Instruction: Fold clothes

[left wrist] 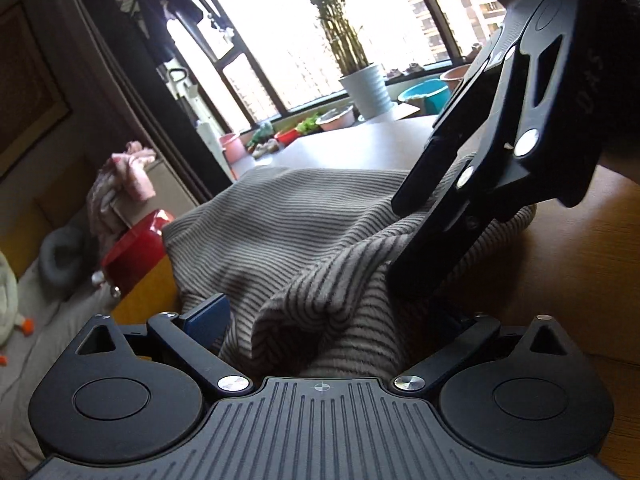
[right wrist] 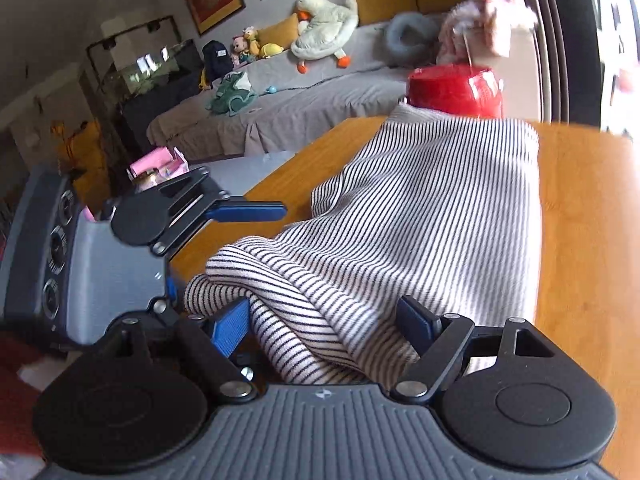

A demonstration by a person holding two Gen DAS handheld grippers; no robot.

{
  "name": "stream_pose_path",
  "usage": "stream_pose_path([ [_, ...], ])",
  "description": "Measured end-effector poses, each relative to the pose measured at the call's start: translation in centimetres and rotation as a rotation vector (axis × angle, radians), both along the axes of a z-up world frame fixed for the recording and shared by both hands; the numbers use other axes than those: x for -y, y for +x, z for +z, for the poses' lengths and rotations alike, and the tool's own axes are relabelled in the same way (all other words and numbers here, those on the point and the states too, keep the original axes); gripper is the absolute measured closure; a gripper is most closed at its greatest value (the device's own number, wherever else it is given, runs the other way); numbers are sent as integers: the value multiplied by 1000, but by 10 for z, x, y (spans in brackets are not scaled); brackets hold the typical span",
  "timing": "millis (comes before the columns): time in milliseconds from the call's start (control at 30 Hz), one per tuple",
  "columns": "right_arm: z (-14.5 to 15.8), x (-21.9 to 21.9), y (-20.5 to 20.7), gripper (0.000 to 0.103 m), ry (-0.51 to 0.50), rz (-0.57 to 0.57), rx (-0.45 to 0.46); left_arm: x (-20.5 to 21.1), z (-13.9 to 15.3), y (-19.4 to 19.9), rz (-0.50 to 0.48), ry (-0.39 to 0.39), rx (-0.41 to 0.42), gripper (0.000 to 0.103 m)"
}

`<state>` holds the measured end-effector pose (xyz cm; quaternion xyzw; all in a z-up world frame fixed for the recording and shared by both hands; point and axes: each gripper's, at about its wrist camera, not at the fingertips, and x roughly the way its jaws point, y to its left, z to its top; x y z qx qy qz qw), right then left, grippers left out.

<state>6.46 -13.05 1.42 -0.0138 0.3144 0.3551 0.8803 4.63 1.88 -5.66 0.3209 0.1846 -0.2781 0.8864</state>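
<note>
Two claws: both gripping one striped garment (left wrist: 304, 240).
Left wrist view: left claw (left wrist: 320, 320) has cloth bunched between its fingers, which stand apart around the thick fold; the right claw (left wrist: 448, 216) bites the cloth just ahead, to the right.
Right wrist view: right claw (right wrist: 324, 320) clamps a folded edge; the garment runs ahead over the wooden tabletop (right wrist: 580, 220); a red container (right wrist: 456, 92) sits past its far end.
</note>
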Motion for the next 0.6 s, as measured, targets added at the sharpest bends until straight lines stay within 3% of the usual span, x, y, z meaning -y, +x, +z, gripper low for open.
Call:
stream_pose_path([
  [33,4,1,-11,20,-53,7,80,-1,1,1,-18,-19,-29,22],
  [100,7,1,-32,15,-195,22,244,-7,4,7,-25,-86,-105,30],
  [133,6,0,-38,14,-243,28,287,-12,7,12,-19,-131,-149,31],
  [267,-2,-6,-51,13,-387,42,405,-46,21,48,74,-450,-405,33],
  [333,-9,-19,-49,13,-442,45,464,-60,24,64,117,-571,-508,33],
  [433,-19,-42,-38,15,-496,51,542,-69,25,73,136,-627,-566,33],
  [467,-22,-48,-33,22,-499,56,545,-71,25,76,141,-640,-580,33],
  [533,-22,-54,-19,64,-475,75,468,-71,30,78,138,-642,-567,32],
  [600,-16,-47,-15,70,-409,86,372,-72,39,83,131,-656,-551,26],
])
